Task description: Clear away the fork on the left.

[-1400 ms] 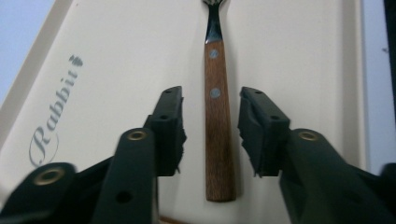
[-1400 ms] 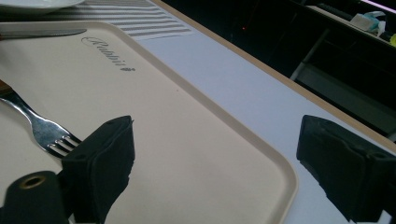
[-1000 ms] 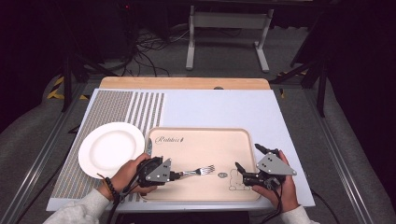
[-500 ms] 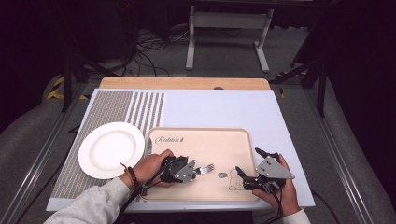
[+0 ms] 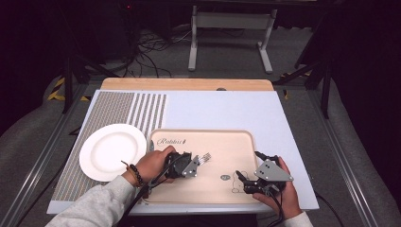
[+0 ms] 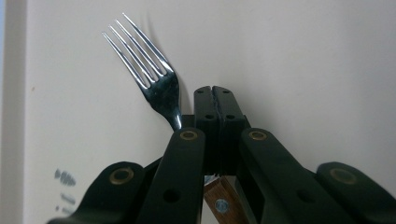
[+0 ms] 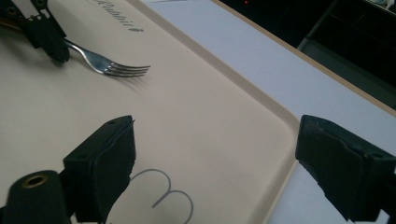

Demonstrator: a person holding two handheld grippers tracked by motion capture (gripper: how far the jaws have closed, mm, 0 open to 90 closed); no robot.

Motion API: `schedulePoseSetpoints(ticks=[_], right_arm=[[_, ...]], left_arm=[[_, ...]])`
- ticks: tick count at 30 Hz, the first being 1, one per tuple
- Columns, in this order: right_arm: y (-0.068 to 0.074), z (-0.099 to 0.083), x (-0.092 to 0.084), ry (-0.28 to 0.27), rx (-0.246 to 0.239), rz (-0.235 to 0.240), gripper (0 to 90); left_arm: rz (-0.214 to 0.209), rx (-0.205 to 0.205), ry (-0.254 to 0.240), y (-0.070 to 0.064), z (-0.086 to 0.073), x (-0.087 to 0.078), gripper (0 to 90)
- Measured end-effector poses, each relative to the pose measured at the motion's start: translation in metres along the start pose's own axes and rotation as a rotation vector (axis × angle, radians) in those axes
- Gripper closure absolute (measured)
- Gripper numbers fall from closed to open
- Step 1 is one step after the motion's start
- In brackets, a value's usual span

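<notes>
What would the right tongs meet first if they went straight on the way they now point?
Probably bare tray surface: the open right tongs point across it toward the fork held by the left tongs, which may lie off the line; depth is unclear.

The upper half of my tray (image 5: 236, 138) lies bare, open for passing; lower down, the fork (image 5: 204, 158) and my two grippers crowd it, plate (image 5: 112, 151) at left.

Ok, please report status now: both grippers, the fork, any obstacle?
Left gripper shut on fork, over tray. Right gripper open, holding nothing. White plate beside tray, no obstacle.
</notes>
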State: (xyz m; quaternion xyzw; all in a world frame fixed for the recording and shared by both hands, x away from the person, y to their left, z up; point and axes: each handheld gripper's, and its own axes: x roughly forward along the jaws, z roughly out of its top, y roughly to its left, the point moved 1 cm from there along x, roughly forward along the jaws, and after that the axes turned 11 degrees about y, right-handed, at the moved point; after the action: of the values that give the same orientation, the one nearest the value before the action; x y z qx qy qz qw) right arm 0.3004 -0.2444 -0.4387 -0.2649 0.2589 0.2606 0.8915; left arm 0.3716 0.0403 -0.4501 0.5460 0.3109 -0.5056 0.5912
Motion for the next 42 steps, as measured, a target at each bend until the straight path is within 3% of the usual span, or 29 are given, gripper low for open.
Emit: schedulePoseSetpoints(ticks=[6,20,32,33,42], right_arm=[[0.004,0.000,0.004,0.018,-0.018,0.011,13.3],[0.005,0.002,0.006,0.023,-0.032,0.019,13.3],[0.005,0.006,0.010,0.017,-0.040,0.029,13.2],[0.005,0.007,0.011,0.016,-0.042,0.029,13.2],[0.004,0.011,0.013,0.007,-0.053,0.034,13.2]], left_arm=[[0.014,-0.032,0.059,0.008,-0.014,-0.002,90.0],[0.029,-0.116,0.124,0.018,-0.046,-0.008,90.0],[0.022,-0.169,0.143,0.016,-0.067,-0.014,90.0],[0.026,-0.187,0.132,0.014,-0.068,-0.013,90.0],[0.029,-0.202,0.148,0.011,-0.079,-0.017,90.0]])
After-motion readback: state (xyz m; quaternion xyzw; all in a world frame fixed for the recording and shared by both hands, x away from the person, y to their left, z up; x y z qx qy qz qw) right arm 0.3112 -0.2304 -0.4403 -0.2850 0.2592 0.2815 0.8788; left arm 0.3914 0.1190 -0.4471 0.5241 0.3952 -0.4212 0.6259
